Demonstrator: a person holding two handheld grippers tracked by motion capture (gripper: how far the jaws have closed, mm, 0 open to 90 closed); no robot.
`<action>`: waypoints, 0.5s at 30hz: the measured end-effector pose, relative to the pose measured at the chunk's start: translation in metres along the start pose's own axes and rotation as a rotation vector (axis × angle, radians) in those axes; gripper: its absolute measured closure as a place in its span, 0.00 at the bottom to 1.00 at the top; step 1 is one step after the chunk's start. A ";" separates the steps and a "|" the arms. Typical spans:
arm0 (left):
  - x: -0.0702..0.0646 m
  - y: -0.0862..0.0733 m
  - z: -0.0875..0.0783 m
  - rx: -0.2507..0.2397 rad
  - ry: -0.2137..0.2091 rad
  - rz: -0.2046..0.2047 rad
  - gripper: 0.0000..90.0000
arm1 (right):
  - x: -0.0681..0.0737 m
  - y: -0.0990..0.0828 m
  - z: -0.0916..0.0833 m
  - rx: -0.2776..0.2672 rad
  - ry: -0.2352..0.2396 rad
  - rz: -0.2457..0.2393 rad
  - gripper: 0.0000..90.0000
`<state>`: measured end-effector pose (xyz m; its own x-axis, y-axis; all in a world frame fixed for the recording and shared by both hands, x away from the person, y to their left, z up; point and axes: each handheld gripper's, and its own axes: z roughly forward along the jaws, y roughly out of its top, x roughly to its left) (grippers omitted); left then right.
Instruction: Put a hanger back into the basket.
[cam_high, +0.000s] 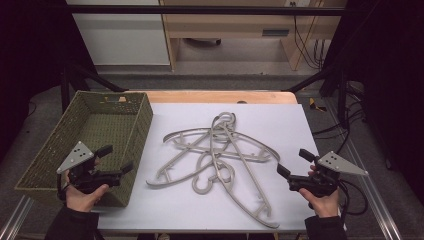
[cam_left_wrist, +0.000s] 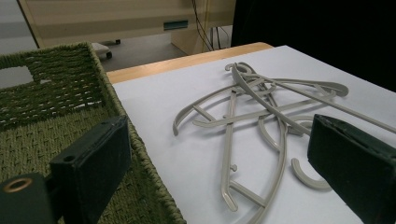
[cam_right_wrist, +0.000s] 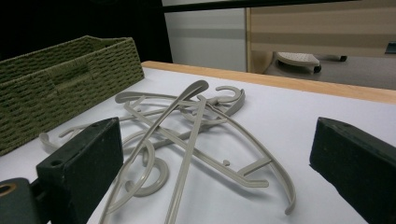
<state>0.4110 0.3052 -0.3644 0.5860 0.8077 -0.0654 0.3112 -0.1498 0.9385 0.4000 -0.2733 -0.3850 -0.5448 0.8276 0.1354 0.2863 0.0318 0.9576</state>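
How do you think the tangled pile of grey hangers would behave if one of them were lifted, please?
The hangers look like thin, stiff plastic, so one would probably keep its shape and feel light. Their hooks and arms interlock, so lifting one would likely drag others along. On the smooth white table they may slide.

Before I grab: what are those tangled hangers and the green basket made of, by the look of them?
Hangers: probably moulded plastic, beige-grey and matte, with thin flat ribs and small moulded pegs.
Basket: woven fibre, possibly seagrass or paper cord, olive green, with a coarse braided texture and a cut-out handle. It looks rough and dull.
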 end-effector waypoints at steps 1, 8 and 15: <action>0.000 0.000 0.000 0.000 0.000 0.000 0.06 | 0.000 0.000 0.000 0.003 -0.003 -0.002 0.04; -0.001 0.000 0.000 0.000 -0.004 0.000 0.07 | 0.008 0.004 0.005 0.062 -0.014 -0.019 0.05; -0.002 0.000 0.000 0.002 -0.007 0.007 0.07 | 0.021 0.008 0.013 0.109 0.013 -0.028 0.06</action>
<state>0.4097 0.3036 -0.3638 0.5931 0.8027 -0.0616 0.3090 -0.1564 0.9381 0.4016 -0.2485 -0.3784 -0.5640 0.8179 0.1133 0.3543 0.1158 0.9279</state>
